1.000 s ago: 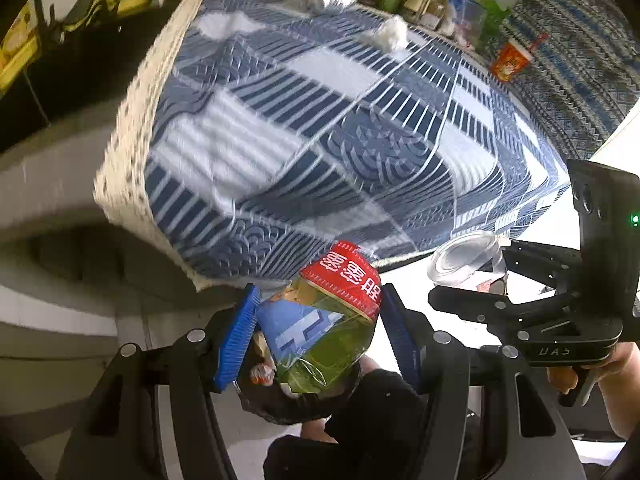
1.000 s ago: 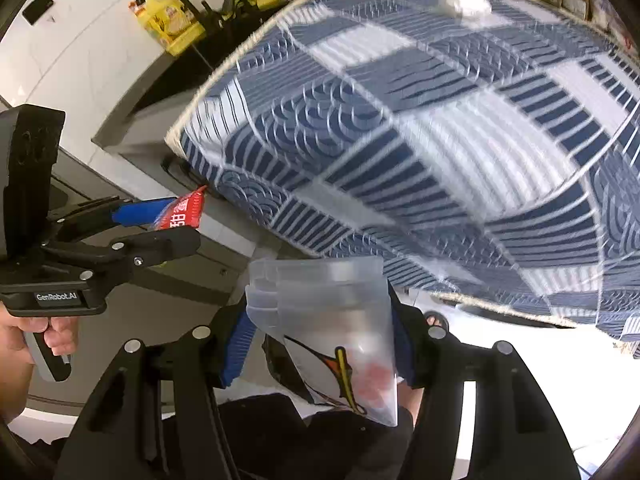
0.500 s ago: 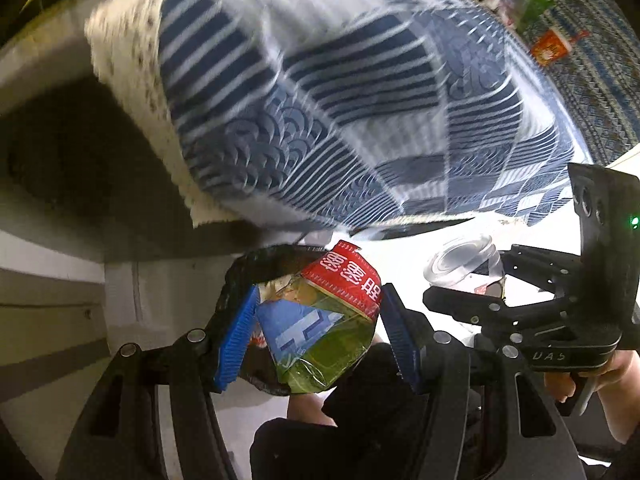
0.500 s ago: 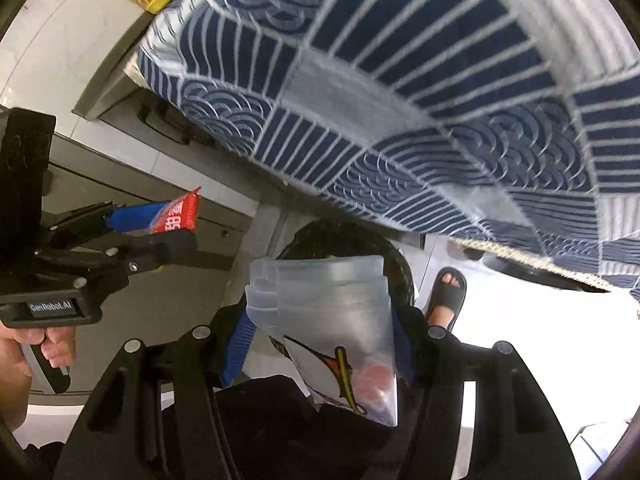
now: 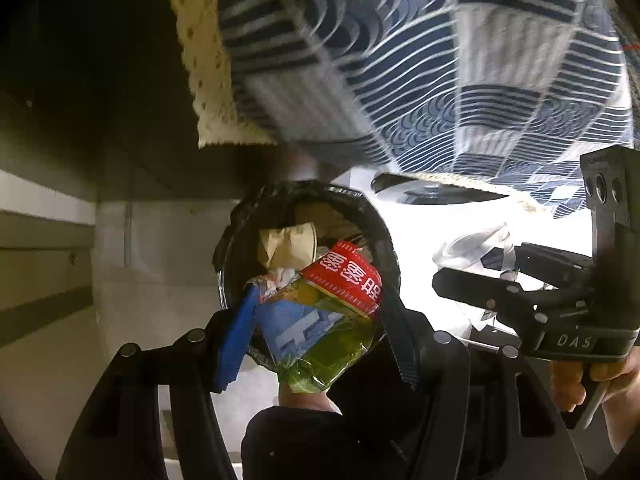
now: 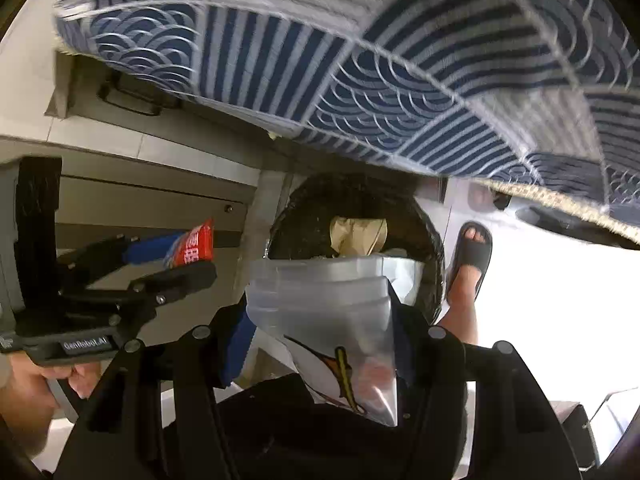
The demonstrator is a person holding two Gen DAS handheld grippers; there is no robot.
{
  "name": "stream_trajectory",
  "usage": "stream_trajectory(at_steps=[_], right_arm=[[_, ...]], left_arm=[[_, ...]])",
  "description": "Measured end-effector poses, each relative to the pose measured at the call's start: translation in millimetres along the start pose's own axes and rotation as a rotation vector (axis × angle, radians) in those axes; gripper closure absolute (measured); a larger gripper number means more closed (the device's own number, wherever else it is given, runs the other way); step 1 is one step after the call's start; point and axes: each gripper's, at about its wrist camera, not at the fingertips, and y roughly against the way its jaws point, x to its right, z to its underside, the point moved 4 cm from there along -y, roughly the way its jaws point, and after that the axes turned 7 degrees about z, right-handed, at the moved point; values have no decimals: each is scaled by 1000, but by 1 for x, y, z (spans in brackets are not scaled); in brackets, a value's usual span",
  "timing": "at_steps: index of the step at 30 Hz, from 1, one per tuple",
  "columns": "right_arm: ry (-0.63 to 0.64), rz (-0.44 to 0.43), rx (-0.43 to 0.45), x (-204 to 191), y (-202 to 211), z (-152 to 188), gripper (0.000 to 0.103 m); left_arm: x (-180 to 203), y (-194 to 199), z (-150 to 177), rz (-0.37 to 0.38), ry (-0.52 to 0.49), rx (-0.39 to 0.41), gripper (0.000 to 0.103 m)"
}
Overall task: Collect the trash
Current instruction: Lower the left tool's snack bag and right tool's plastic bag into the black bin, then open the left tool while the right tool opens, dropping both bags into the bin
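Note:
My left gripper (image 5: 316,320) is shut on a crumpled snack wrapper (image 5: 324,320), red at the top, blue and green below. It hangs right above a round black trash bin (image 5: 390,248) lined with a dark bag, with crumpled brown paper (image 5: 286,242) inside. My right gripper (image 6: 320,316) is shut on a stack of clear plastic cups (image 6: 320,300) with a printed figure, also over the black trash bin (image 6: 434,248). The right gripper (image 5: 476,276) shows at the right of the left wrist view; the left gripper (image 6: 188,254) with the red wrapper (image 6: 196,246) shows at the left of the right wrist view.
A blue and white patterned tablecloth (image 5: 440,60) hangs over the table edge just above the bin. Grey cabinet fronts (image 6: 140,200) stand to the left. A person's foot in a dark sandal (image 6: 470,256) is on the pale floor right of the bin.
Both grippers have sunk from above the tabletop to below its edge, still holding the wrapper and the cups. The bin, hidden before, now lies open right under them.

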Motion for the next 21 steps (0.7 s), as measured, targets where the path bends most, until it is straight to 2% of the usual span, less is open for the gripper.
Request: stream_trajectory(at_steps=[10, 19, 21], right_arm=[[-127, -34, -79, 24, -45, -1, 44], [-152, -53, -97, 25, -52, -9, 44], [-165, -63, -95, 27, -51, -12, 41]], left_arm=[[-30, -46, 9, -25, 61, -69, 44], [-28, -58, 6, -22, 66, -93, 42], [-29, -59, 5, -19, 80, -97, 41]])
